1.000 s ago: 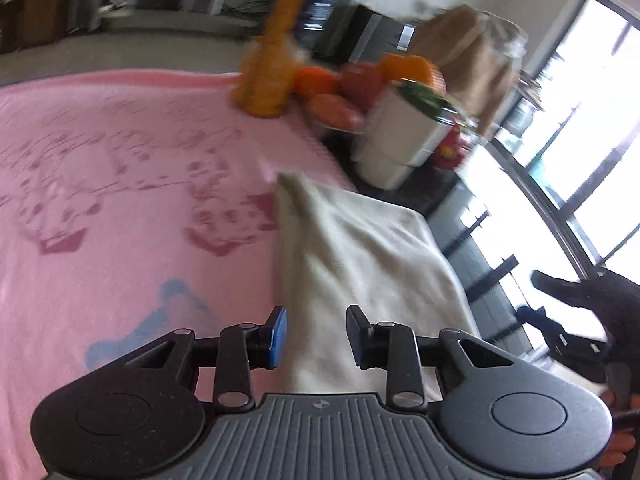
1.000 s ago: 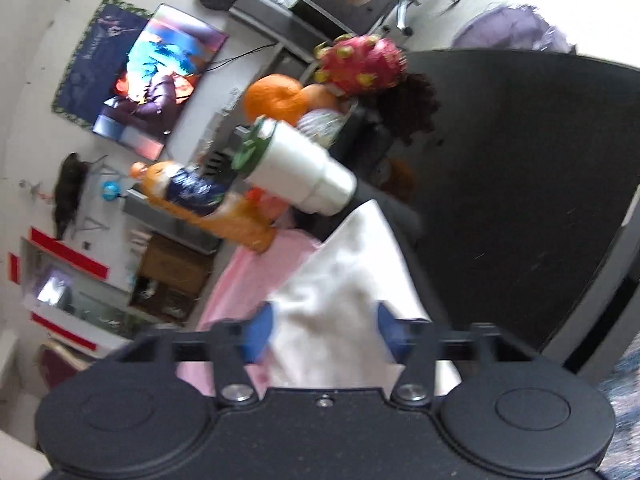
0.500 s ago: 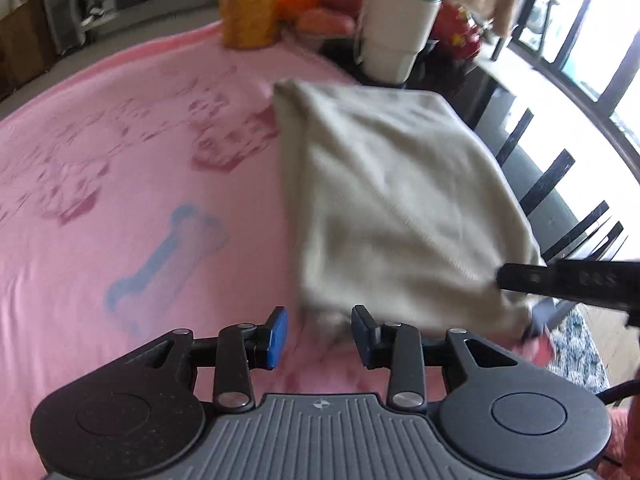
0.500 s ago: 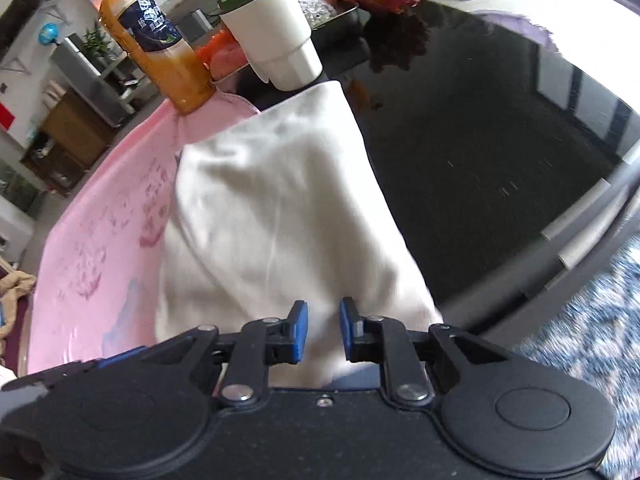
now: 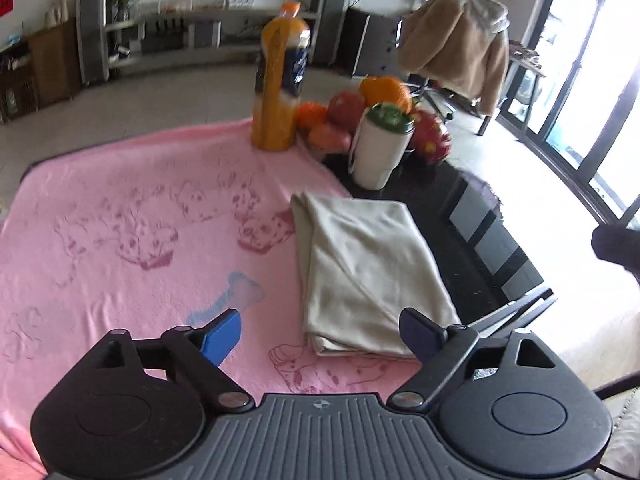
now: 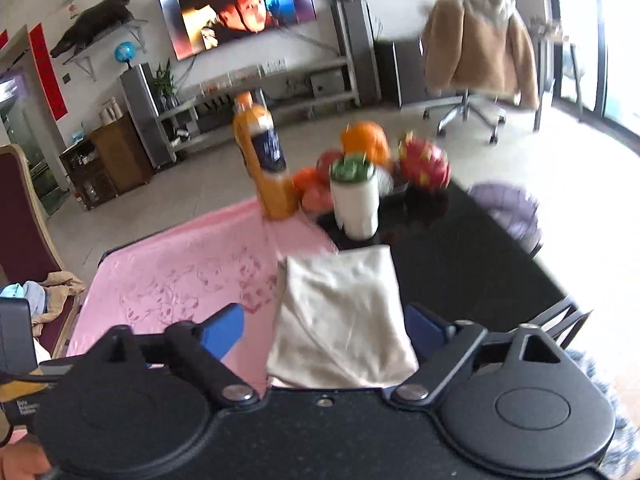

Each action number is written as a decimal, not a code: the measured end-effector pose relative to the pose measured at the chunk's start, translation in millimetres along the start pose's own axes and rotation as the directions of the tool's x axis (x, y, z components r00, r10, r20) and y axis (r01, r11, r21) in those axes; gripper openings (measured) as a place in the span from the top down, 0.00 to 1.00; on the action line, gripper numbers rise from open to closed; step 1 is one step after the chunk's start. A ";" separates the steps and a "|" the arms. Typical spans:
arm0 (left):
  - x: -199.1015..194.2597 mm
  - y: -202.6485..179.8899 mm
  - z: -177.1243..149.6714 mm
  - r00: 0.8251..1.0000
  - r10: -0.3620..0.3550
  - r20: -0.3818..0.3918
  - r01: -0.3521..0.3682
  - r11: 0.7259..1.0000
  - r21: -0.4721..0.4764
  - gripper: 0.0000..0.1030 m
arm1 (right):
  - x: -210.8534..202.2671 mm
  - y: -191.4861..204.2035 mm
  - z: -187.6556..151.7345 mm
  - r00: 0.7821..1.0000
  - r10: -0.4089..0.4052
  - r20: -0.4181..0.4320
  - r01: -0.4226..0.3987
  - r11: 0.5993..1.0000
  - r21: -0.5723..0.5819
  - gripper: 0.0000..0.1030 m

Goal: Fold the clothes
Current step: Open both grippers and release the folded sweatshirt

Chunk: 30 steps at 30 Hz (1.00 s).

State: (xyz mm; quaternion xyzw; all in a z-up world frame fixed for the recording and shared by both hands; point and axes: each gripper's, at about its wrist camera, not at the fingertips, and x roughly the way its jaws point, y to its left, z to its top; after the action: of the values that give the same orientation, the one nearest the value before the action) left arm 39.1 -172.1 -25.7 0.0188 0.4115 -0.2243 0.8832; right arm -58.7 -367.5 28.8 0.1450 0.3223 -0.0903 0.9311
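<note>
A folded cream cloth (image 5: pixel 368 272) lies flat at the right edge of the pink dog-print blanket (image 5: pixel 120 248), partly over the black table. My left gripper (image 5: pixel 322 336) is open and empty, raised above the cloth's near edge. In the right wrist view the same cloth (image 6: pixel 340 320) lies between the spread fingers of my right gripper (image 6: pixel 324 334), which is open, empty and lifted above it. The pink blanket (image 6: pixel 180 276) shows to the left there.
An orange juice bottle (image 5: pixel 280 80), a white cup with a green lid (image 5: pixel 378 148) and a pile of fruit (image 5: pixel 360 108) stand at the far edge. The black table (image 6: pixel 460 264) extends right. A chair with a tan coat (image 6: pixel 476 60) stands beyond.
Both grippers have opened wide and pulled back and up from the cloth. The cloth, gripped at its near edge half a second ago, now lies released and flat.
</note>
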 end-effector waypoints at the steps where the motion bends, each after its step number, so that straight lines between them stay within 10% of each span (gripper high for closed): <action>1: -6.5 -2.7 -0.3 1.000 0.000 0.002 0.000 1.000 0.010 0.12 | -9.5 2.4 2.4 1.000 -0.007 0.014 0.007 1.000 -0.011 0.02; 12: -9.3 -19.0 -23.8 0.993 -0.012 -0.119 0.019 0.998 0.053 0.10 | -16.1 19.7 -24.1 0.994 -0.068 -0.091 0.060 0.995 -0.079 0.00; 30: -16.9 -29.1 -36.1 0.996 0.013 -0.091 -0.005 0.996 0.085 0.07 | -14.7 18.8 -52.7 0.982 -0.108 -0.152 0.091 0.989 -0.116 0.00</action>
State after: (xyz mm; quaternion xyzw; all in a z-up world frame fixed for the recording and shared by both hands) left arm -8.4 -183.9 -32.8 0.0683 0.4415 -0.2363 0.8629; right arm -95.5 -331.4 2.5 0.0847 0.4065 -0.1074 0.9033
